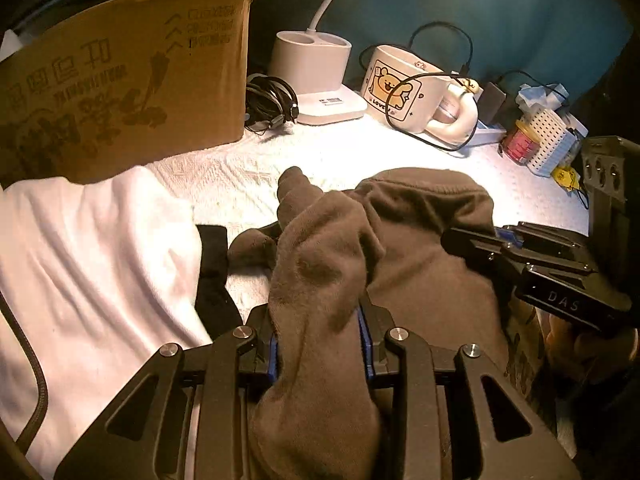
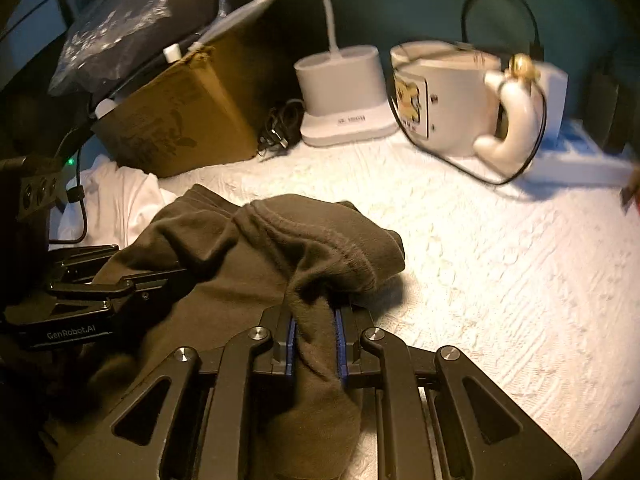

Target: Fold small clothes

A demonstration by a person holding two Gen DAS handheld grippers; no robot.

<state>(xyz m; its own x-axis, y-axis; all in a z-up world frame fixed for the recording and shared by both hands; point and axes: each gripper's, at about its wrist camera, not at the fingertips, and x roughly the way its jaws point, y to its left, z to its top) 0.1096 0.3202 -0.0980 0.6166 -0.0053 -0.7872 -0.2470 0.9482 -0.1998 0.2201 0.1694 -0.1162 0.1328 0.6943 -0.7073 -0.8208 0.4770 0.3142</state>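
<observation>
A teal wall backs a cluttered counter (image 2: pixel 500 264) spread with a white textured cloth and lit warmly from above. Largest among the clutter is a printed cardboard box (image 1: pixel 120 84) at ten o'clock in the left wrist view, with a white garment (image 1: pixel 92 264) slumped in front of it at nine o'clock. At twelve o'clock stands a white lamp base (image 1: pixel 316 76), and just to its right a cartoon-bear mug (image 1: pixel 404 88) with a black cable looped across its face; a coil of black cord (image 1: pixel 272 104) lies between box and lamp.

The brown garment (image 1: pixel 420 240), soft and fleecy, lies bunched in the middle of the counter, directly ahead of both tools. Its bulk runs roughly from nine to three o'clock in the left view, with a hemmed edge humped up toward twelve.

The left tool (image 1: pixel 320 344) is closed narrowly on a fold of this cloth, which spills back over its body toward six o'clock. The right tool (image 2: pixel 316 340) is likewise pinched on a separate fold, the stitched hem rising just beyond its tips. Each tool shows in the other's view, to the side and close by: the two grips sit near each other on the same garment, the left at its nine o'clock side, the right at three.

In my judgement, the fold turns on this: both holds are at the near edge, so the cloth's free bulk lies ahead toward twelve o'clock, and neither hand is clearly nearer it.
</observation>
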